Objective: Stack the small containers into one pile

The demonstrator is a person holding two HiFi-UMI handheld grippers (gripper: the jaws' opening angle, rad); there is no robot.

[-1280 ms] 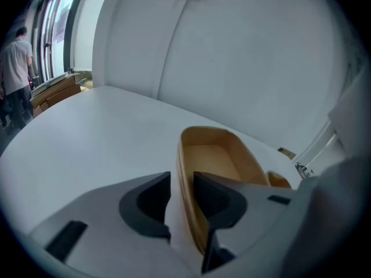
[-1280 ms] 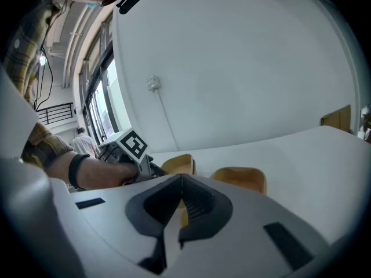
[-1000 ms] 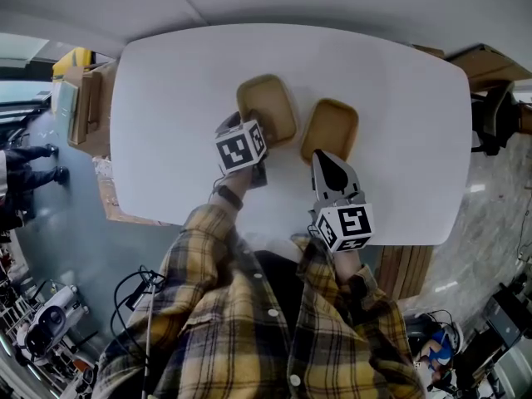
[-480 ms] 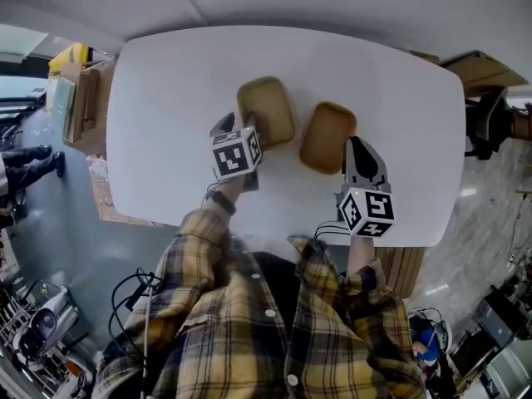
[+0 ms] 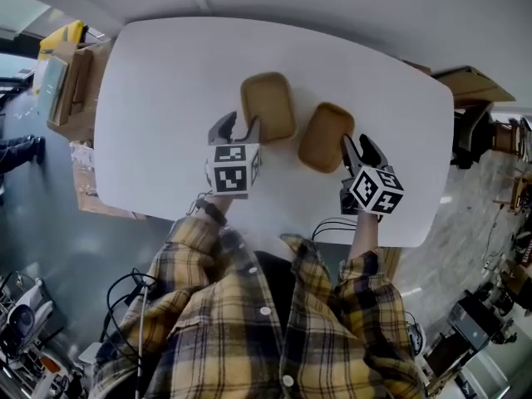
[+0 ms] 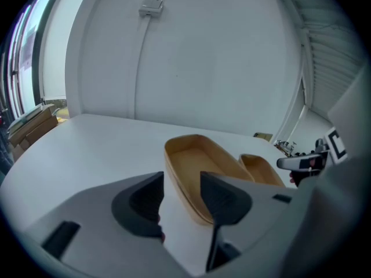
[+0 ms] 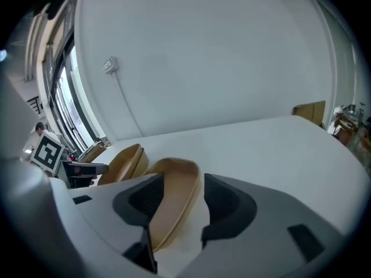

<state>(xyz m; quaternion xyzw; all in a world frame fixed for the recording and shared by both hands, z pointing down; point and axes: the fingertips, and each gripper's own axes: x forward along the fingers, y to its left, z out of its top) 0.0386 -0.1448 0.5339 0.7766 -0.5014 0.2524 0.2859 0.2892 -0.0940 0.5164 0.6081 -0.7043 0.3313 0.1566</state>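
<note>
Two shallow tan containers lie side by side on the white table [image 5: 166,81], apart from each other. My left gripper [image 5: 238,128] is at the near left corner of the left container [image 5: 268,106]. Its jaws have just been opening, and the container's near rim [image 6: 200,172] shows in the gap with neither pad pressing on it. My right gripper [image 5: 358,148] is at the right side of the right container [image 5: 326,136]. Its jaws have also just opened wide and straddle that container's rim [image 7: 174,196] without pressing. The left container [image 7: 124,161] shows beyond.
Cardboard boxes [image 5: 66,81] stand on the floor past the table's left edge, and another box [image 5: 470,86] sits past the right end. A white wall with a socket and cable [image 6: 152,6] rises behind the table's far edge.
My right gripper swung from the near side of the right container round to its right side and went from shut to wide open. My left gripper drew back slightly and opened wider.
</note>
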